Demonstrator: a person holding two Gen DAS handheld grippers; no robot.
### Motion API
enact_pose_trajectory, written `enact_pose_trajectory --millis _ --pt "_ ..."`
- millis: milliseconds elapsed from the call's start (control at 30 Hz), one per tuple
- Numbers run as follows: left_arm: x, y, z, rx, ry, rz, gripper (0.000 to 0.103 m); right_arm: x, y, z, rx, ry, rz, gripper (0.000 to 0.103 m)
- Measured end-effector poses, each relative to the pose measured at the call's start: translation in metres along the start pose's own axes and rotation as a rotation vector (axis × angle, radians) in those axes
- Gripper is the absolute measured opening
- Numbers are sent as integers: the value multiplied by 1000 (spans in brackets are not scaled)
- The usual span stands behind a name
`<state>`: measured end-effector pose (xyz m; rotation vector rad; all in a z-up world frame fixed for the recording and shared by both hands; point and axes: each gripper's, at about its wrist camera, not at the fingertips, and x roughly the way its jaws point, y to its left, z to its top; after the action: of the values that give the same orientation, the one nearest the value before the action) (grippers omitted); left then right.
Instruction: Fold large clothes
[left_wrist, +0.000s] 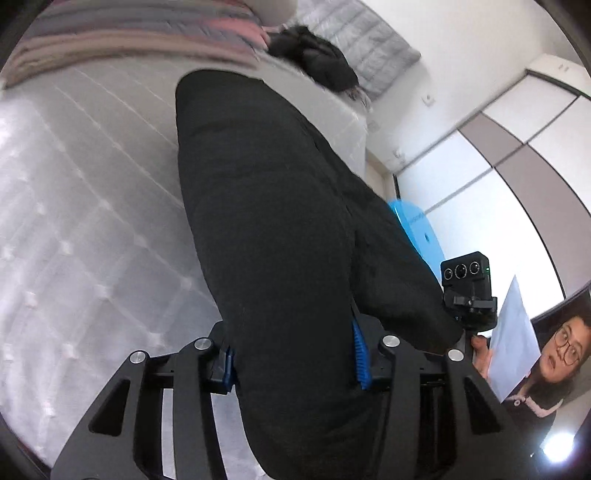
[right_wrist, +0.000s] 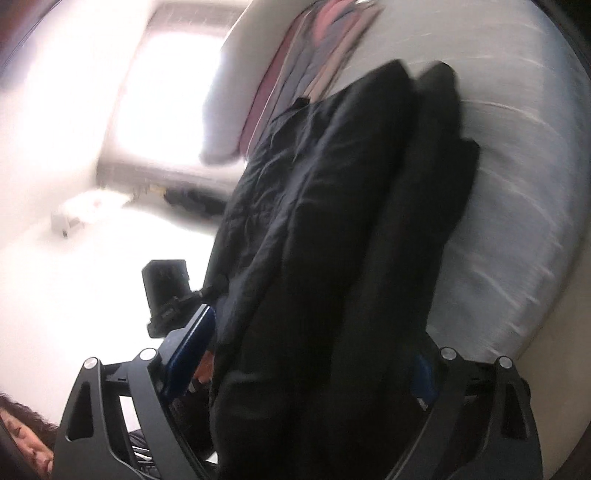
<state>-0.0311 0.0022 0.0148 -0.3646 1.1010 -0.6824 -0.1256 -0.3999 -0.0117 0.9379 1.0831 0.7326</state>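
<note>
The garment I hold is plain black. My gripper pads are blue, their frames black. The mattress is white with a quilted grid. The folded blanket shows pink, grey and beige stripes.

A home bedroom, pale quilted mattress filling the view, striped folded bedding and a grey quilt at its far end, sliding-door wardrobe along one wall, bright window opposite, wall sockets beside the bed.
</note>
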Motion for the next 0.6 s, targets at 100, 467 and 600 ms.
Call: enact_pose_trajectory --millis 100,467,600 --pt "-35 33 5 -43 -36 42 44 61 20 11 -43 128 -62 88" --pt "-58 149 -60 -302 -15 -78 57 96 36 -1 -87 157 -351 89" --pt "-81 137 -50 -216 -128 -15 57 77 87 20 -205 -30 -317 90"
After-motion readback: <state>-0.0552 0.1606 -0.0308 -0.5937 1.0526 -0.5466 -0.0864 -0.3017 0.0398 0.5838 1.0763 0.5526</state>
